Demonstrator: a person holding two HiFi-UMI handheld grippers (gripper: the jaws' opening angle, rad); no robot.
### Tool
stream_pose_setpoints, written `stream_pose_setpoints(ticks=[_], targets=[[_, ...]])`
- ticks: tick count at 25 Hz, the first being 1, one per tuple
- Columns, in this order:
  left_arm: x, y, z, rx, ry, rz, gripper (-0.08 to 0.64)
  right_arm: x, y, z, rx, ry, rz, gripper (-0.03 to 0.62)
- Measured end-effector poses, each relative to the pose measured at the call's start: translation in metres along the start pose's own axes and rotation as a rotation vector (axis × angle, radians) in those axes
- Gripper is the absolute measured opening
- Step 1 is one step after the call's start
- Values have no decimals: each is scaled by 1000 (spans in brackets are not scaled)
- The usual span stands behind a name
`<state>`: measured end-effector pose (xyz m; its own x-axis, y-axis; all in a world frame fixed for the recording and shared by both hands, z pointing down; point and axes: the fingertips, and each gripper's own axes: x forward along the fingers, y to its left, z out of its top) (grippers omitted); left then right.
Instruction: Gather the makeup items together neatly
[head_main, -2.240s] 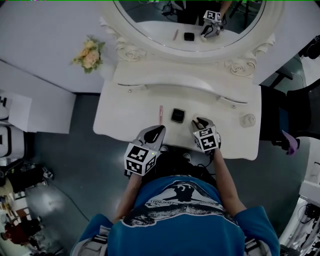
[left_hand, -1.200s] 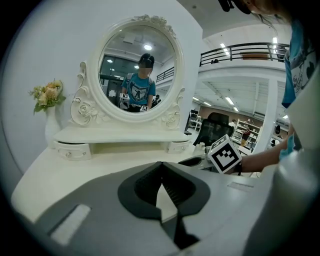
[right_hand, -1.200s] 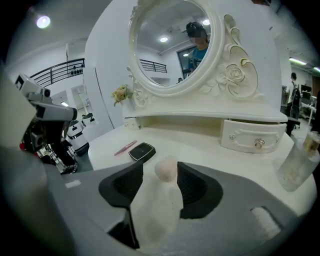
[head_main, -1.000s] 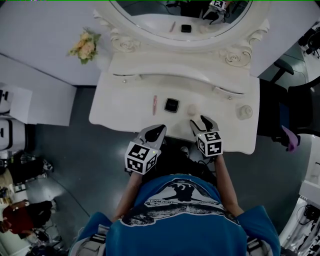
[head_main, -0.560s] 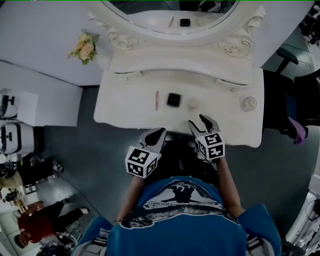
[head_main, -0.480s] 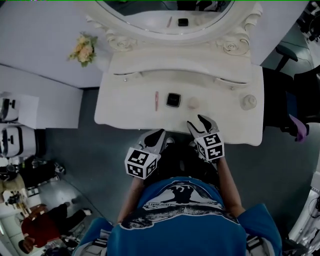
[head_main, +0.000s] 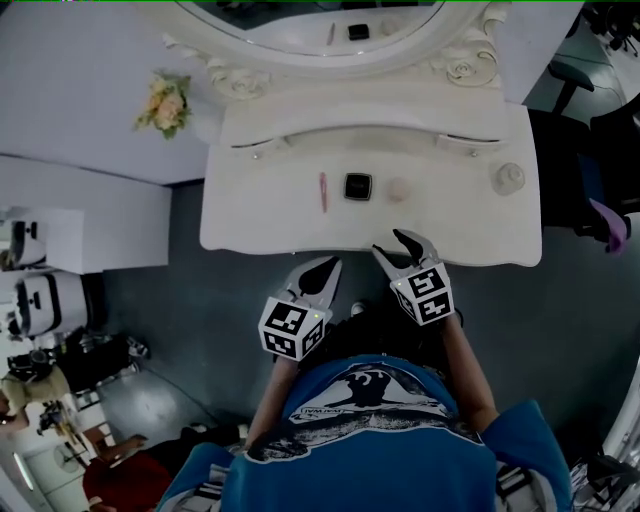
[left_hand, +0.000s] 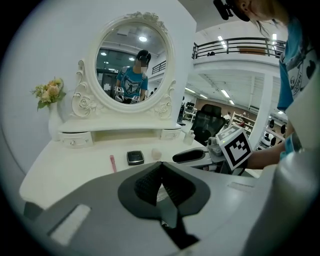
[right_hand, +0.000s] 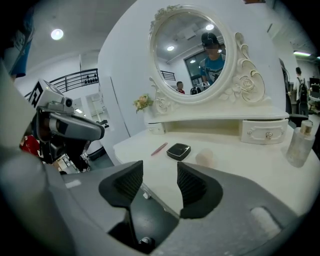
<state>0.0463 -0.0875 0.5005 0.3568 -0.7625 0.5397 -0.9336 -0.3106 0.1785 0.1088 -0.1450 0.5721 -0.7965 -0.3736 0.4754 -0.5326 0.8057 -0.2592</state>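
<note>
On the white vanity table (head_main: 260, 215) lie, in a row, a pink lip pencil (head_main: 323, 190), a black compact (head_main: 357, 186) and a beige sponge (head_main: 398, 189). The right gripper view shows the same pencil (right_hand: 159, 148), compact (right_hand: 178, 150) and sponge (right_hand: 204, 158) ahead of the jaws. My left gripper (head_main: 330, 265) hangs just off the table's front edge, shut and holding nothing. My right gripper (head_main: 400, 246) sits over that edge, open and empty, a short way in front of the sponge. The left gripper view has the pencil (left_hand: 112, 162) and compact (left_hand: 135, 157) beyond its closed jaws.
A small clear bottle (head_main: 508, 178) stands at the table's right end. Behind the row rise a raised shelf with small drawers (head_main: 370, 135) and an oval mirror (left_hand: 131, 62). A flower posy (head_main: 166, 103) stands at the back left. A dark chair (left_hand: 207, 120) is right of the table.
Both grippers have drawn back from the items toward the table's front edge, the left one now off it. The pencil, compact and sponge lie as before.
</note>
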Motion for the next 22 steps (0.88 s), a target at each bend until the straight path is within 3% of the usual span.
stream_pose_setpoints(ticks=[15, 22], targets=[[-105, 20, -78, -52, -28, 17, 12, 1, 122, -27, -24, 7, 32, 218], [-136, 27, -98, -58, -64, 22, 12, -7, 169, -29, -59, -22, 33, 155]])
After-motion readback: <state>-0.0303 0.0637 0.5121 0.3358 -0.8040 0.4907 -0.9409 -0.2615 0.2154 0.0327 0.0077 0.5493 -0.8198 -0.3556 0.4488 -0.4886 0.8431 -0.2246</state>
